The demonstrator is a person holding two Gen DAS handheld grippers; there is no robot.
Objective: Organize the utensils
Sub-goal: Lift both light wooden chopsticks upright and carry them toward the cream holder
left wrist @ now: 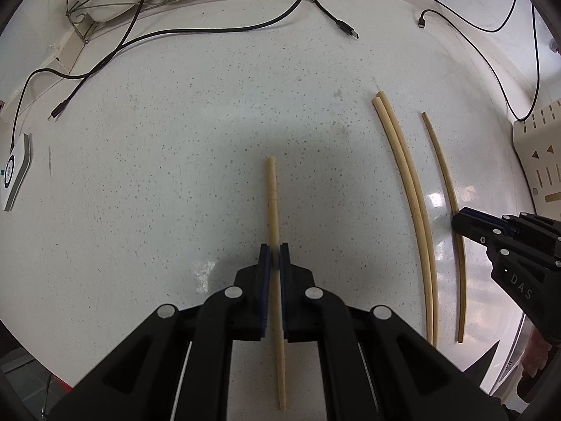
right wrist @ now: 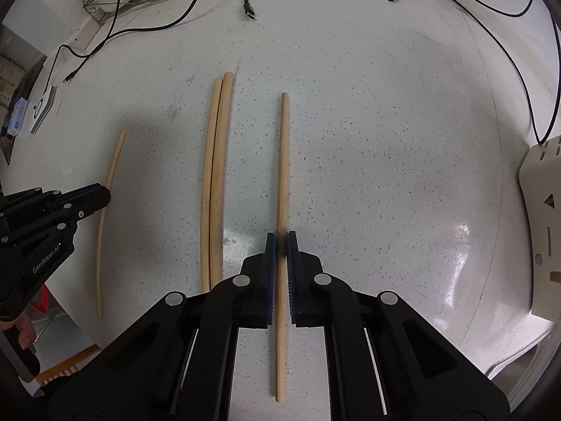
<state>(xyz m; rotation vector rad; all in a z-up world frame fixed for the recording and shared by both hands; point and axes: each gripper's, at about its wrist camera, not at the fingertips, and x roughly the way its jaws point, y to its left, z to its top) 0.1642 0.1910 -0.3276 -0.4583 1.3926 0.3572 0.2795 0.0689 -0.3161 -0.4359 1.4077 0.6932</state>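
**Two grippers, each clenched on a single chopstick**

Speckled white stone formed the bench (left wrist: 157, 140), seen from straight above by both wrist cameras. Four pale bamboo chopsticks lay on it, roughly parallel, their long axes running away from the cameras.

Left gripper (left wrist: 274, 251) pointed down and was clenched on the lone pale chopstick (left wrist: 271, 189) at the left end of the row, gripping it near mid-length, so the stick ran on past the pads at both ends. Right gripper (right wrist: 280, 240) also pointed down and was clamped shut on the single darker bamboo chopstick (right wrist: 283, 161) at the right end, likewise near its middle.

Between the two held sticks lay the paired chopsticks (right wrist: 214, 182), touching side by side. The right-hand stick was near that pair; the left-hand stick was well apart from it. The right hand therefore looked to have the shorter way to join the pair.

Open bench lay to the right, up to a cream perforated plastic rack (right wrist: 545, 217) at the edge. Black loose cables (left wrist: 210, 29) and a wire dish rack (left wrist: 115, 3) stood far off.
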